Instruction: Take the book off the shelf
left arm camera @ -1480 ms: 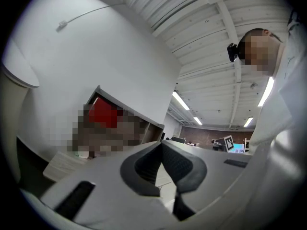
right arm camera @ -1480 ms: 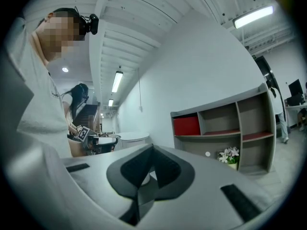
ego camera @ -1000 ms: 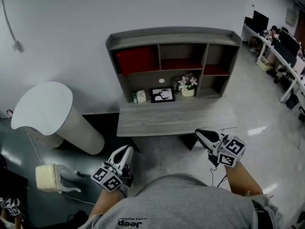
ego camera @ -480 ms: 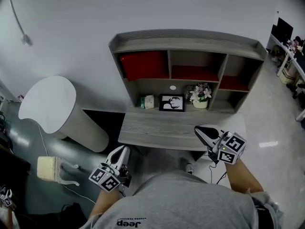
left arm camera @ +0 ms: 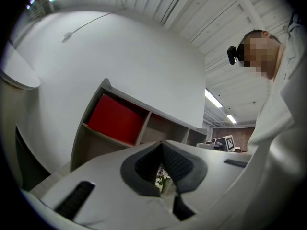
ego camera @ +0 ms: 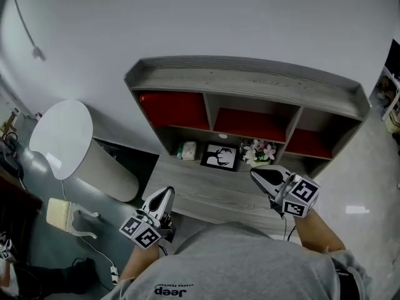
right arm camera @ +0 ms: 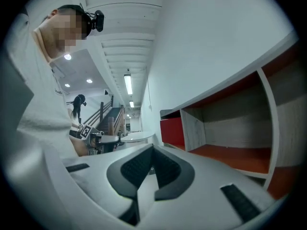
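You're on the approach: your left claw [ego camera: 166, 194] and right claw [ego camera: 257, 175] are both pinched shut and empty, low in front of the shelf [ego camera: 250, 81]. The red book [ego camera: 174, 109] sits in the shelf's upper-left compartment. Next, open a claw and reach up.

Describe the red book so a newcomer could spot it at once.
Find the grey wooden shelf unit against the white wall. Its upper row has three cubbies; the large red book stands upright in the left one. It nearly fills that cubby; the other two show only red floors.
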The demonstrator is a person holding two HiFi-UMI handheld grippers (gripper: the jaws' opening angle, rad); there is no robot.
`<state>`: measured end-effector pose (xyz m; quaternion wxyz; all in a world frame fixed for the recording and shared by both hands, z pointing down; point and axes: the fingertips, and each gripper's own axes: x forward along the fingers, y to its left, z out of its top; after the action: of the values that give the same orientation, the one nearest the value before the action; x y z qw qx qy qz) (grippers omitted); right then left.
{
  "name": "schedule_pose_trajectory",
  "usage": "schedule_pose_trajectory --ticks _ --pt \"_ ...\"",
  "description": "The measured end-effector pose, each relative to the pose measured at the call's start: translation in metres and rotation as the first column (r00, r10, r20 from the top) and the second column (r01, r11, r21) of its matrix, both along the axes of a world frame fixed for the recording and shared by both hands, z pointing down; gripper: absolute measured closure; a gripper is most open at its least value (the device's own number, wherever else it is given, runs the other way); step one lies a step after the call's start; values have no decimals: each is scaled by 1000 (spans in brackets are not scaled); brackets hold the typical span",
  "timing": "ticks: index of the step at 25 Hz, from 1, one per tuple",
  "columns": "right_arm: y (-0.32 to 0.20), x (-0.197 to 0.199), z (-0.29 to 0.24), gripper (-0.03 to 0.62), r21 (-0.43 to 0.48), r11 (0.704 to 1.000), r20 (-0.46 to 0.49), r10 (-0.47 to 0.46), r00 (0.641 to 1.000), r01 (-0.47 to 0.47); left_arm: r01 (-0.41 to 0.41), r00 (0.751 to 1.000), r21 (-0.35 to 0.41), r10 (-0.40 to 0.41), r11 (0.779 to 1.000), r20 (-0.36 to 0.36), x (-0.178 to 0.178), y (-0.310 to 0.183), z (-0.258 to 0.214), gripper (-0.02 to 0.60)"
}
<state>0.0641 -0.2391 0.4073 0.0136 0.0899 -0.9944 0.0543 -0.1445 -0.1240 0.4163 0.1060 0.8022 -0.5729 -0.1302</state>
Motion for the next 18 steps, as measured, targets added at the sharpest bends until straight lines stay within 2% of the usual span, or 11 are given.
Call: schedule_pose_trajectory --ticks 9,18 --pt "-51 0 19 594 -43 996 14 -82 997 83 36 999 -58 -34 998 27 11 -65 10 569" --pt "-64 -23 21 594 -27 998 -9 -59 998 59 6 999 -64 -4 998 39 -26 -106 18 569"
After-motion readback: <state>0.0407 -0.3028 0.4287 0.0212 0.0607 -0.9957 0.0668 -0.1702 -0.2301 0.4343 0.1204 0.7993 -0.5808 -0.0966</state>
